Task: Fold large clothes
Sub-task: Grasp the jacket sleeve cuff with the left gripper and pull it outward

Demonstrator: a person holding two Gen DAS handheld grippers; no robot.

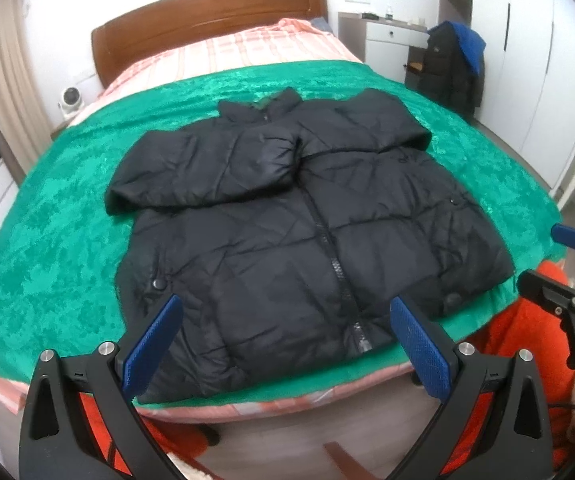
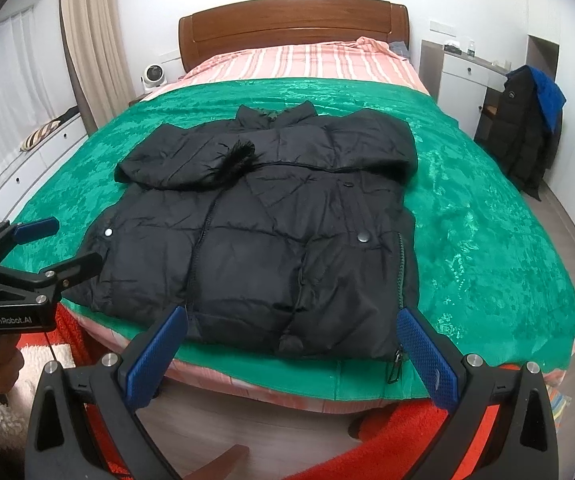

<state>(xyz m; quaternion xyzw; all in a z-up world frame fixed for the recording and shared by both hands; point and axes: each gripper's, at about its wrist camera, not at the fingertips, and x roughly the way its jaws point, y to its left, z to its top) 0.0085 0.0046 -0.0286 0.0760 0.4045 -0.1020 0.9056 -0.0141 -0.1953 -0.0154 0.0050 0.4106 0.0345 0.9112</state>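
on the green blanket that covers the near half of the bed lies the black puffer jacket, front up and zipped, collar toward the wooden headboard and hem at the near edge of the mattress; both sleeves are already laid across the chest, their cuffs meeting close to the zipper line. left gripper and right gripper both hang just short of the hem with blue pads spread wide, released and holding nothing; neither pad touches cloth. judged from this layout, the step in hand is the bottom-to-top fold: each gripper should take one hem corner, the left near the snap button, the right near the side pocket zipper. for a clean result the pads would best pinch through both layers of the padded shell, not the top layer alone, since the slick fabric is likely to slide. lifting both corners together and level, then carrying them toward the collar, should keep the crossed sleeves trapped inside. a low, slow arc is advisable; trapped air in the quilting may make the fold spring back unless pressed down
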